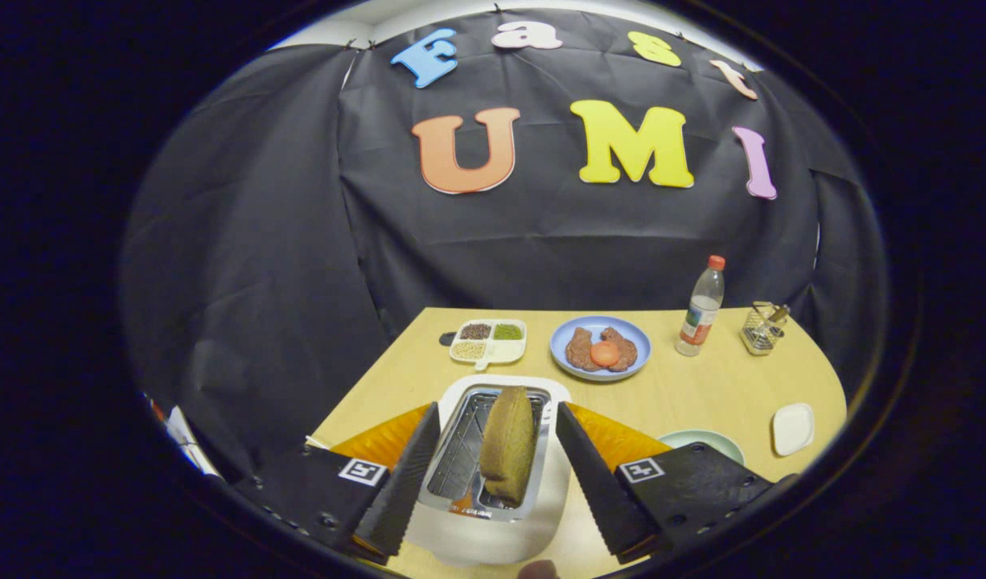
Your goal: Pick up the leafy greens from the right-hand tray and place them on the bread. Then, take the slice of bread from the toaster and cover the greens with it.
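Note:
A white toaster point(493, 535) with a metal top stands on the wooden table directly below my fingers. A brown slice of bread point(507, 444) sticks upright out of its right slot. My gripper point(495, 418) is open and hangs over the toaster, one finger point(404, 474) on each side of the slice, neither touching it. The left slot point(461, 450) looks empty.
Beyond the toaster lie a white divided dish of seeds point(487, 341) and a blue plate with meat and an orange-red round piece point(600, 348). A water bottle point(700, 309), a wire holder point(763, 327), a small white dish point(792, 428) and a pale green plate rim point(702, 441) are to the right.

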A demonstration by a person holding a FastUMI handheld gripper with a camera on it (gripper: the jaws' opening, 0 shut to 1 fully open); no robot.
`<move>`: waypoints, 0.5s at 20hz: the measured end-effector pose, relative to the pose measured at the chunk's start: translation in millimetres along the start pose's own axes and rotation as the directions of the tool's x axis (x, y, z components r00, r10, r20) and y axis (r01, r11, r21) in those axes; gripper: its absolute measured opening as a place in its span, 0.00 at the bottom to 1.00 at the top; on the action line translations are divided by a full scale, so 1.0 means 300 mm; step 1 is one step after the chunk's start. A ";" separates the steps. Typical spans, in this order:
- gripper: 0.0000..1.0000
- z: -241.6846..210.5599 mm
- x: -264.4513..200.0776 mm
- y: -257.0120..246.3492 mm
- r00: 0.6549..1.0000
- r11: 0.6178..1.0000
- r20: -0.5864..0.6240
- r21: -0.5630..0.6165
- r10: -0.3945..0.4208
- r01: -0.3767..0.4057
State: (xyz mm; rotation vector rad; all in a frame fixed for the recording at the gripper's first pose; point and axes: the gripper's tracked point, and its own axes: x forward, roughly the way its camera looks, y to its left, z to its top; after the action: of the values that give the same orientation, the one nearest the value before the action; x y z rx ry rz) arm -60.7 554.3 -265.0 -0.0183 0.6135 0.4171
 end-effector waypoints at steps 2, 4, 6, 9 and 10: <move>0.64 -0.022 0.033 0.005 0.999 1.000 -0.033 0.003 -0.017 0.017; 0.45 -0.039 0.053 0.016 0.998 1.000 -0.058 0.003 -0.022 0.023; 0.26 -0.035 0.047 -0.035 0.993 0.995 -0.061 -0.011 -0.104 0.103; 0.12 -0.024 0.050 -0.026 0.993 0.996 -0.076 -0.022 -0.086 0.084; 0.12 -0.010 0.041 -0.027 0.995 0.997 -0.073 -0.013 -0.071 0.070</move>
State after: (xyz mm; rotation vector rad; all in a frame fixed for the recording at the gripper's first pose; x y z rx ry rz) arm -50.2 551.1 -275.2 -0.0655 0.6809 0.3526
